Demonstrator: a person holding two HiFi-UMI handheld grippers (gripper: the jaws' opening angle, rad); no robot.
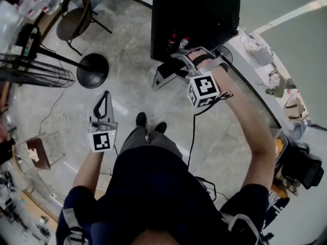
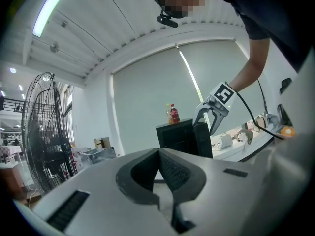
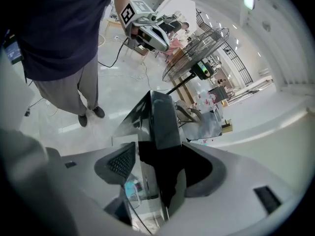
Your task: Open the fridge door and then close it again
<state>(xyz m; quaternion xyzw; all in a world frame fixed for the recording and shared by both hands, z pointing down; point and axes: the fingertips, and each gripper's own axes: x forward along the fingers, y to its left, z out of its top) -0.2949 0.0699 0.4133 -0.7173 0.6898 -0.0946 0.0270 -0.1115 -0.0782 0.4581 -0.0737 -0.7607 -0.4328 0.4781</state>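
Grey marbled floor [image 1: 127,45] is spread under the whole scene. The right gripper [image 3: 156,167] is held with its jaws spread wide, astride the free edge of the fridge door [image 3: 161,119]. A gap is seen between the left pad [image 3: 118,163] and the door, so nothing is clamped. The door is ajar, its edge running from the jaws toward twelve o'clock in the right gripper view. The black fridge [image 1: 196,19] is placed at twelve to one o'clock in the head view, with a soda bottle [image 2: 173,114] set upright on top. The left gripper [image 2: 165,173] is closed on nothing, well apart at eight o'clock of the fridge. A pedestal fan [image 1: 93,70] and a chair [image 1: 74,19] are found at ten o'clock, and a white counter [image 1: 258,80] at three. The shelves inside are blurred, and the fridge top is cut off by the head view's edge.
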